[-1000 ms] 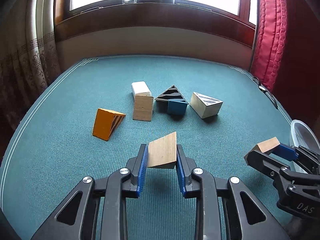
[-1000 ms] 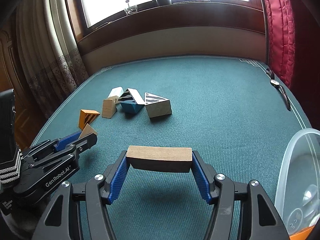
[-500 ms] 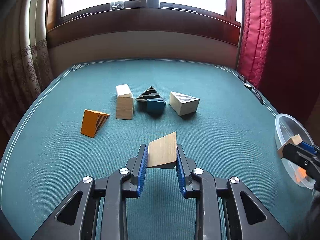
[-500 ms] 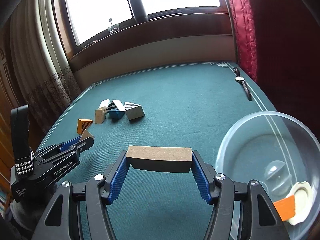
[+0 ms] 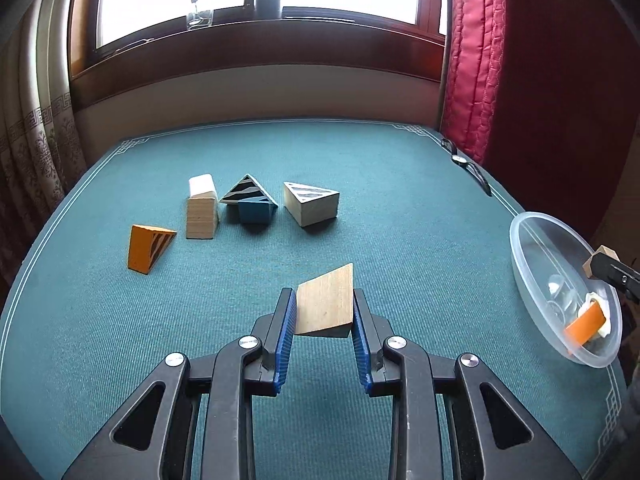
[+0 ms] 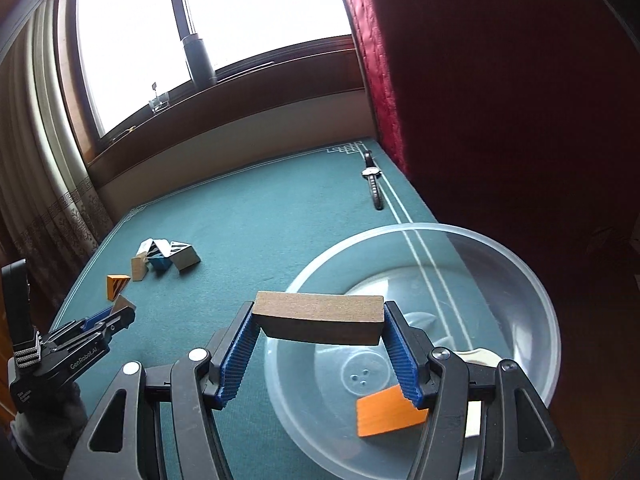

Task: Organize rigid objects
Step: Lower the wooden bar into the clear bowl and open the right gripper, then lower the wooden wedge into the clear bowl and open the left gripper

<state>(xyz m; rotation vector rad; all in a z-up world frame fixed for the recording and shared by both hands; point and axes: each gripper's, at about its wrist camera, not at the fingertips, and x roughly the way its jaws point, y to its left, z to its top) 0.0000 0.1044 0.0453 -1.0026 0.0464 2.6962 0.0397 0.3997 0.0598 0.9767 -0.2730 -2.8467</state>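
While left gripper (image 6: 116,314) reads "GenRobot.AI", right gripper (image 6: 320,320) clamps brown block (image 6: 318,316).

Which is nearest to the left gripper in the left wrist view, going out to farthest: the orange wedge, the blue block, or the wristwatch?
From the left gripper:
1. Orange wedge, ahead to the left.
2. Blue block, farther ahead in the middle cluster.
3. Wristwatch, far right by the table edge.
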